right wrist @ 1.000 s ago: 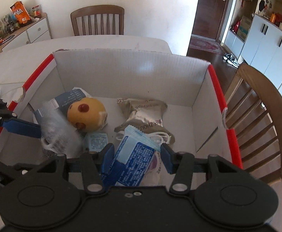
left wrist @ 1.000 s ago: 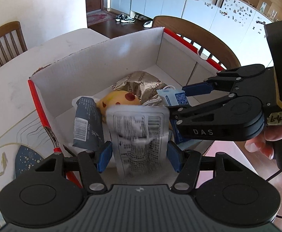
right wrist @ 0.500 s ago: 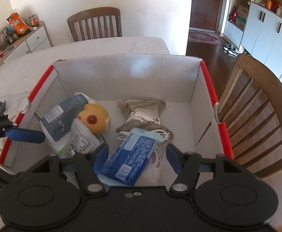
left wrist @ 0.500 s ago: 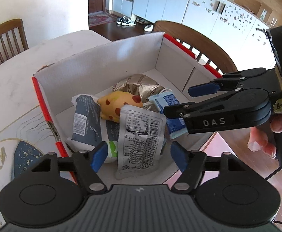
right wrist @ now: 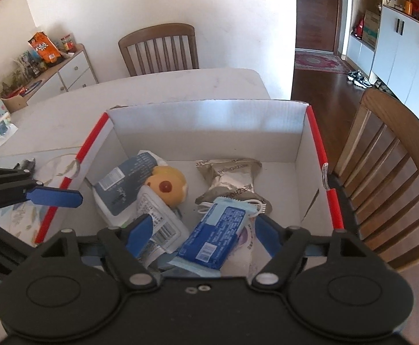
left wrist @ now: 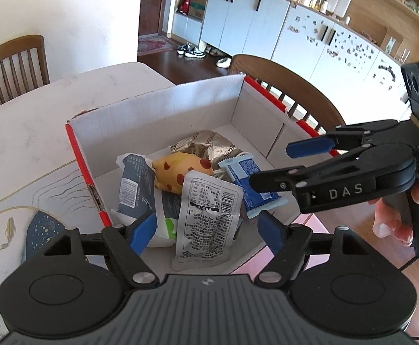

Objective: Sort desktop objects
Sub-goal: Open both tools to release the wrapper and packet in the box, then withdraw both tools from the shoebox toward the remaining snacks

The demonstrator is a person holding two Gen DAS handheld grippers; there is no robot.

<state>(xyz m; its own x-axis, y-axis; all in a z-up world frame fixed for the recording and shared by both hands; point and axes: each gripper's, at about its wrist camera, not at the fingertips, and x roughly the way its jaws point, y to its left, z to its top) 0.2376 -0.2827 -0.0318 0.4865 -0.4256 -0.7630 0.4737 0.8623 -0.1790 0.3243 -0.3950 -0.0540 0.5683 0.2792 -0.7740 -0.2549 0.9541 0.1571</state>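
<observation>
A white cardboard box with red edges (left wrist: 163,115) (right wrist: 209,123) holds a white pouch with black print (left wrist: 206,218) (right wrist: 157,224), a blue packet (left wrist: 249,178) (right wrist: 215,235), a yellow spotted toy (left wrist: 180,172) (right wrist: 166,187), a grey-blue bag (left wrist: 134,184) (right wrist: 123,181) and a brown wrapper (left wrist: 206,143) (right wrist: 232,178). My left gripper (left wrist: 206,230) hovers over the white pouch. Its jaws are opening and the pads are clear of the pouch. My right gripper (right wrist: 203,234) (left wrist: 278,164) hangs above the blue packet, jaws opening, touching nothing.
The box sits at the corner of a pale table (right wrist: 180,86). Under its left side lies a patterned mat (left wrist: 22,201). Wooden chairs stand beyond the table (right wrist: 157,49) and close to the box's right side (right wrist: 387,172). A person's hand (left wrist: 393,215) holds the right gripper.
Both grippers opened and rose. The left one let go of the white pouch and the right one let go of the blue packet. Both items now lie in the box.
</observation>
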